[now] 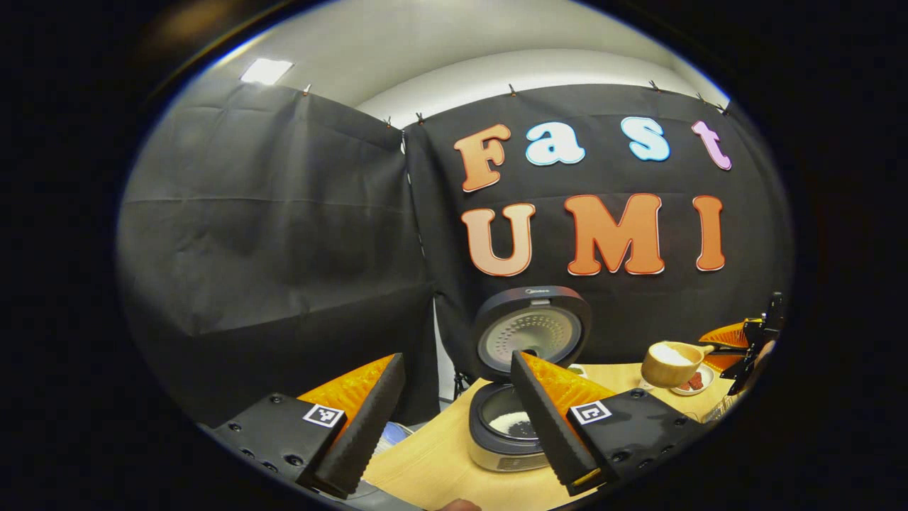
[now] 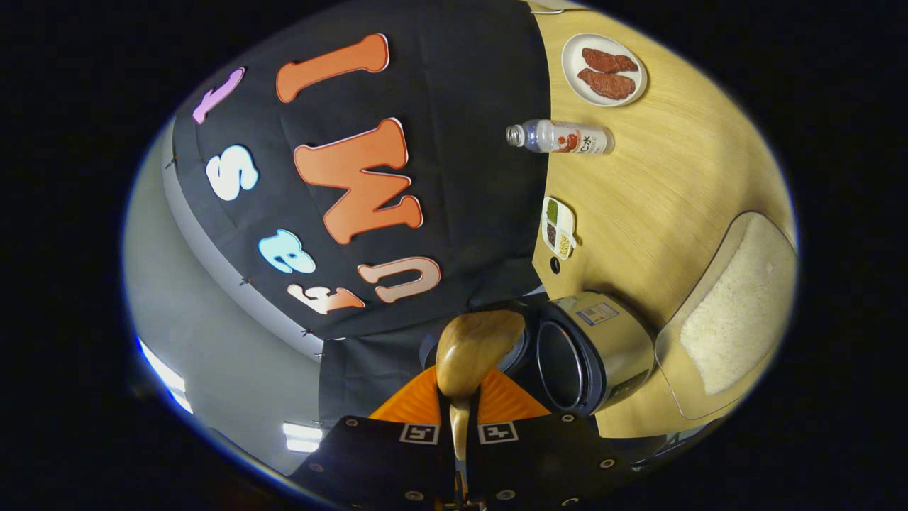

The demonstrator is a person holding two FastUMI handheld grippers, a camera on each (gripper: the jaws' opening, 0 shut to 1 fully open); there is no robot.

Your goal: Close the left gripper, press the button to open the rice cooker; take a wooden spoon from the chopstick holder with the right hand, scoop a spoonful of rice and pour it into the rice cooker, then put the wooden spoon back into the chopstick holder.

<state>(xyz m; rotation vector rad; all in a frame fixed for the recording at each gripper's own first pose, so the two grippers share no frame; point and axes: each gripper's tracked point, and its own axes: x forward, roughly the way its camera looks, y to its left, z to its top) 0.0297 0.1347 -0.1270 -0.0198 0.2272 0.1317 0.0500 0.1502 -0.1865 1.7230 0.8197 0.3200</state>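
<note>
— Well, where's the wooden spoon (image 1: 670,362)?

— Heaped with rice, level, well right of the open rice cooker (image 1: 512,426) — the right claw (image 2: 461,426) pinches its handle.

— Risk?

— My guess: tipping early scatters grains on the desk (image 1: 440,461). The raised lid (image 1: 532,332) crowds the back, and the left claw (image 1: 454,419), spread wide and holding nothing, sits before the pot.

— Other clutter?

— A plate (image 2: 603,67), bottle (image 2: 560,137), rice tray (image 2: 731,319).

The rice cooker (image 1: 507,433) stands open near the tabletop's (image 1: 440,461) back edge, its raised lid (image 1: 532,330) blocking the way from behind. Its mouth is free from above. Bare tabletop lies in front; a rice tray (image 2: 731,319) sits just beside the cooker.
</note>
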